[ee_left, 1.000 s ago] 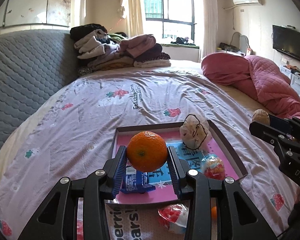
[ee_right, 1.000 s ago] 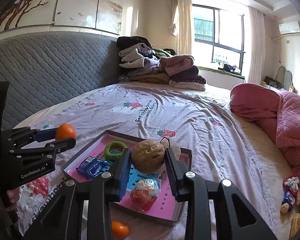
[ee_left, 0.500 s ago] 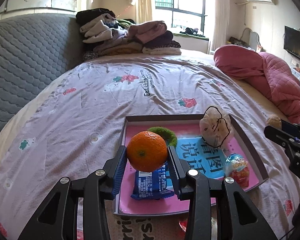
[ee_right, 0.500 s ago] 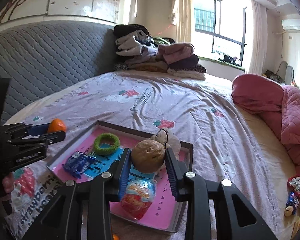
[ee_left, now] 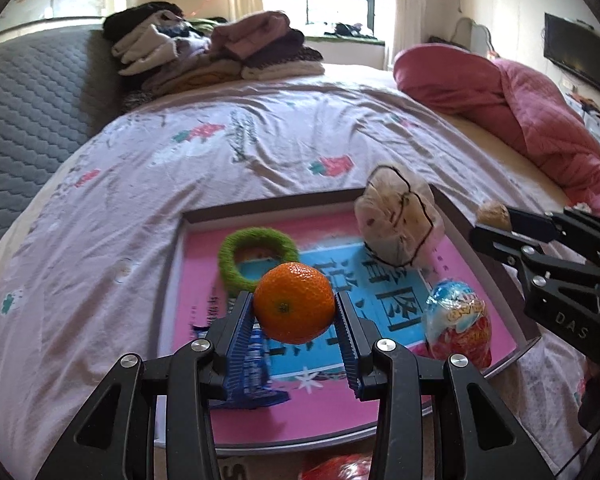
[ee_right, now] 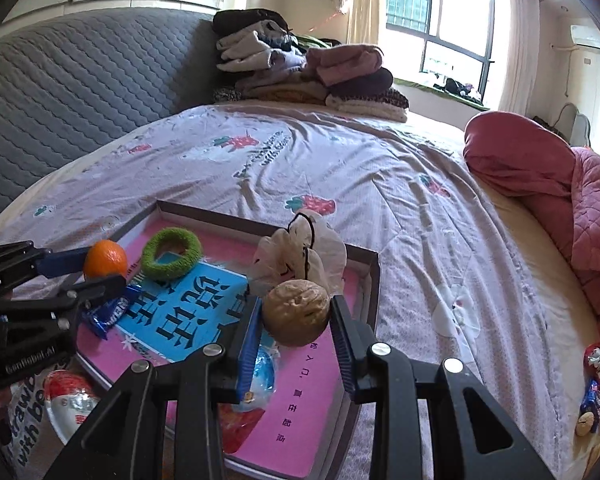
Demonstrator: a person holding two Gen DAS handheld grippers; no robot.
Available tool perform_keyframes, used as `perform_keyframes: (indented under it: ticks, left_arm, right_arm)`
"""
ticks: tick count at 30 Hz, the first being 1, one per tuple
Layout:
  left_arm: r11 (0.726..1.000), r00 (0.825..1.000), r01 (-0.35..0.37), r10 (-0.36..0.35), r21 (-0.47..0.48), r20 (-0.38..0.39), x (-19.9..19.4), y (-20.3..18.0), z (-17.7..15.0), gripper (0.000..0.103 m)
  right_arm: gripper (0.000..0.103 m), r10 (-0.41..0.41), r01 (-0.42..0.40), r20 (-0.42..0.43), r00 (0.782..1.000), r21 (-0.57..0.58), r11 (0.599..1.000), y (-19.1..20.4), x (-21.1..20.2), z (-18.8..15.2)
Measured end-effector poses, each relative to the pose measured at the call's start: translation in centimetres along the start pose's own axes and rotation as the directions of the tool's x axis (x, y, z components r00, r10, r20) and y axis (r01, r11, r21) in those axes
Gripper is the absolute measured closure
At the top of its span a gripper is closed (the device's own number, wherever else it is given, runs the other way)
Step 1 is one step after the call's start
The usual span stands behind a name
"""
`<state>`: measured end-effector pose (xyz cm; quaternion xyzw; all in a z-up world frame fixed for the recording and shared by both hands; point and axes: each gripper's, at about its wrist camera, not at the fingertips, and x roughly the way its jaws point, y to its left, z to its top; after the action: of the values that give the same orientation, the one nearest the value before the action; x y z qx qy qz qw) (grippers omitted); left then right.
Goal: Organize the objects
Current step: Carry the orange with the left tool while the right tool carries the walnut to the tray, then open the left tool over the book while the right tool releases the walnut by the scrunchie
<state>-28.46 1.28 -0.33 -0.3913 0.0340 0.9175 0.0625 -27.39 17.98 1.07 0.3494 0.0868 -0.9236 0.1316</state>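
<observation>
Left wrist view: the left gripper (ee_left: 294,322) is clenched on an orange (ee_left: 294,308), carried in the air over the near left part of the tray (ee_left: 480,236) that lies on the bed (ee_left: 260,140). The step in hand looks like bringing the fruit in to set it down. In the tray lie a green ring (ee_left: 257,258) at the far left, a blue snack packet (ee_left: 252,364) under the left finger, a tied plastic bag (ee_left: 396,224) at the far right and a foil egg (ee_left: 458,326) at the near right. The open room is the printed blue panel in the middle, between ring and egg; the next move calls for lowering there before letting go, since a round fruit may roll toward the low rim. The right gripper (ee_left: 496,224) stands just beyond the tray's right edge, so the 2 tools should keep apart.

Right wrist view: the right gripper (ee_right: 296,316) grasps a walnut (ee_right: 296,312), held above the tray's right half, just near of the plastic bag. Bare pink floor shows at the near right, inside the right wall. Another foil egg (ee_right: 70,400) lies off the tray at the near left, and small wrapped sweets (ee_right: 596,384) sit at the far right of the bed, well apart from the tray.
</observation>
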Motion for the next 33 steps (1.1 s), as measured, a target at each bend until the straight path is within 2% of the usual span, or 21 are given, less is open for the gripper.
perform_keyframes:
  ticks: [18, 29, 33]
  left_arm:
    - [0.999, 0.995, 0.039, -0.036, 0.031, -0.096, 3.0, -0.9, -0.7, 0.062]
    - [0.997, 0.987, 0.053, -0.044, 0.054, -0.157, 4.1, -1.5, -1.3, 0.061]
    - [0.997, 0.987, 0.052, -0.043, 0.057, -0.158, 4.2, -1.6, -1.3, 0.061]
  right_arm:
    - [0.068, 0.011, -0.010, -0.122, 0.992, 0.010, 1.000, -0.3, 4.4, -0.8]
    - [0.068, 0.023, -0.016, -0.141, 0.990, 0.053, 0.998, -0.8, 4.8, -1.1]
    - [0.068, 0.029, -0.019, -0.149, 0.988, 0.066, 0.998, -0.9, 4.9, -1.1]
